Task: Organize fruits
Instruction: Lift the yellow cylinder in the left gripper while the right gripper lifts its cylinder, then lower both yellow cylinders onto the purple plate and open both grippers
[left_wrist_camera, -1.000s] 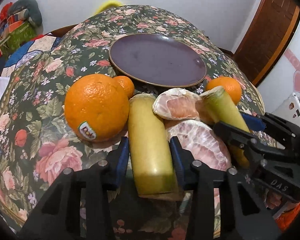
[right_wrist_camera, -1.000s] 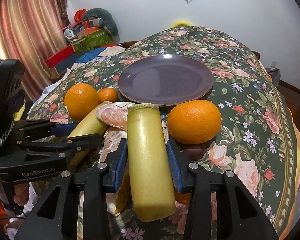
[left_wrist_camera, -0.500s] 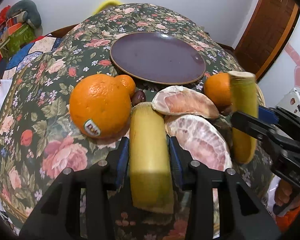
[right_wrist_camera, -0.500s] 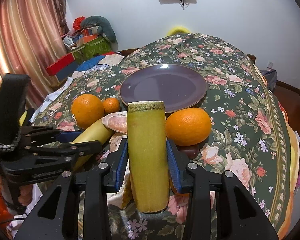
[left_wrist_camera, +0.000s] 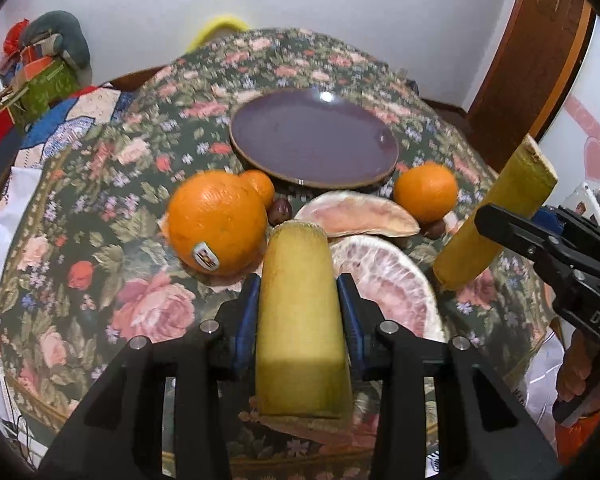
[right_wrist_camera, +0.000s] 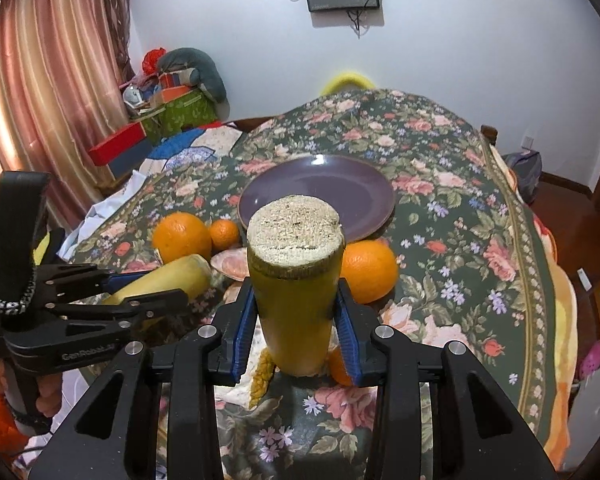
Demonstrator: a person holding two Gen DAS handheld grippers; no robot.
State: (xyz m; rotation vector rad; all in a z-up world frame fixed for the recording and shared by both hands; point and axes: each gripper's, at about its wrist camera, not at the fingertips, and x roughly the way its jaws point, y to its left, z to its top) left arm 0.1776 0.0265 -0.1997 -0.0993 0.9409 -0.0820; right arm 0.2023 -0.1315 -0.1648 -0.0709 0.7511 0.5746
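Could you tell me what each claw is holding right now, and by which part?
Each holds a yellow-green cane piece around its middle: the left claw grips one, the right claw the other, lifted.

The bench [left_wrist_camera: 148, 312] wears a dark green cloth with pink roses. At 12 o'clock sits a purple plate [left_wrist_camera: 314, 136]; 3 oranges [left_wrist_camera: 216, 226] glow orange, pomelo segments [left_wrist_camera: 384, 284] pink-white, cane pieces [left_wrist_camera: 300, 320] yellow-green.

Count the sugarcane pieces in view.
2: one sugarcane piece clamped in the left gripper; another sugarcane piece in the right gripper. Others may be hidden.
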